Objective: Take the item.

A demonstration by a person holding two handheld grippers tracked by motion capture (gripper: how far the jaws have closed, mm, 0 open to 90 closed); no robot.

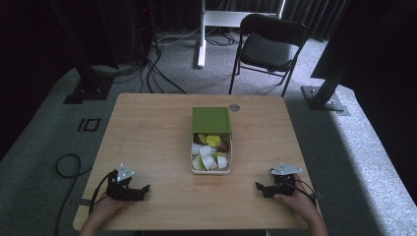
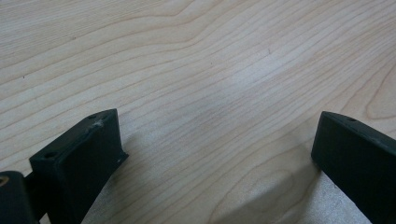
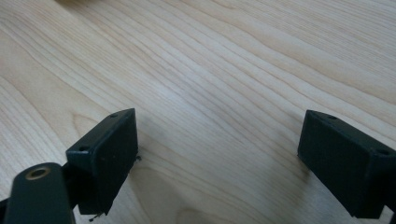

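Left gripper [image 1: 129, 189] at 7 o'clock, jaws wide, empty | right gripper [image 1: 275, 186] at 5 o'clock, jaws wide, empty | white box of small cups [image 1: 211, 156] with green lid [image 1: 211, 120] mid-table | reach slowly, pick one cup.

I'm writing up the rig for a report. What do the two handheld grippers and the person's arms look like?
Both are black. The left claw and right claw each end in two blocky rectangular jaws with small screw holes, carry a grey three-cornered plate on top and trail a thin black cable. A brass-coloured fitting shows at the base of one jaw in the right gripper view. The forearms show no sleeves.
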